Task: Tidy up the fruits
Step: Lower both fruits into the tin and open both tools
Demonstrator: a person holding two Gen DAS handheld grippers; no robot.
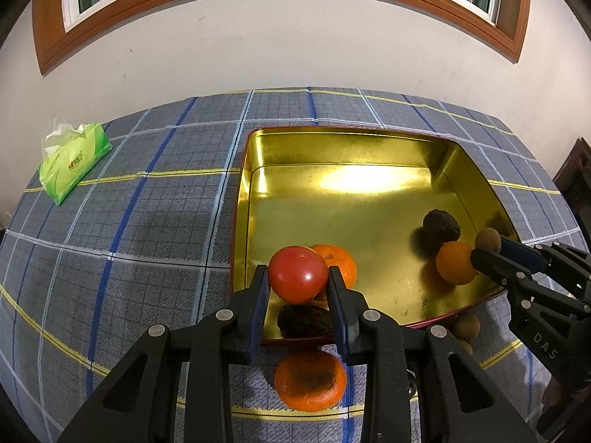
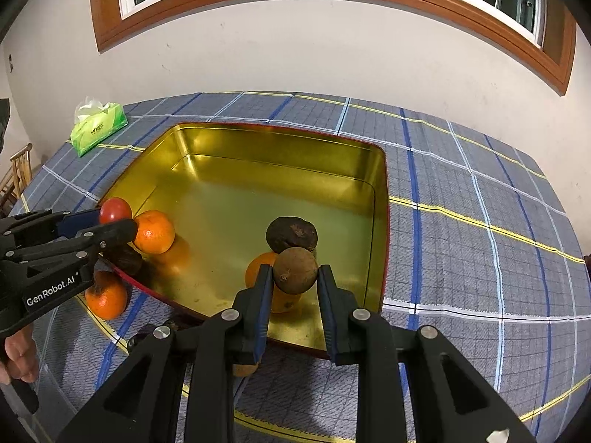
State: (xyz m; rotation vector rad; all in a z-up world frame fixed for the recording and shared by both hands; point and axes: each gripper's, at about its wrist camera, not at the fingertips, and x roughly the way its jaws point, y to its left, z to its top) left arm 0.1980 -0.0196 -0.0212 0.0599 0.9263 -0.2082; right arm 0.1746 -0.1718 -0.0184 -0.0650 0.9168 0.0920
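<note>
Fruits are sitting partly in the gold tin (image 2: pixel 373 170) on the checked tablecloth (image 1: pixel 110 221), partly outside it; left gripper (image 1: pixel 298 277) is clamping a red tomato (image 1: pixel 297 274) over the tin's near corner, hiding part of an orange (image 1: pixel 338 263) and a dark fruit (image 1: pixel 303 320) behind it; right gripper (image 2: pixel 295 275) is clamping a brown round fruit (image 2: pixel 295 270) above the tin, covering most of a second orange (image 2: pixel 258 269); a dark wrinkled fruit (image 2: pixel 291 234) is lying just beyond; a blackened orange (image 1: pixel 309 379) is resting on the cloth, its upper edge cut off by the left fingers (image 1: pixel 258 306); small brown fruits (image 1: pixel 466 326) outside the tin are hard to identify; tissue pack (image 1: pixel 74 164) is lying well apart.
</note>
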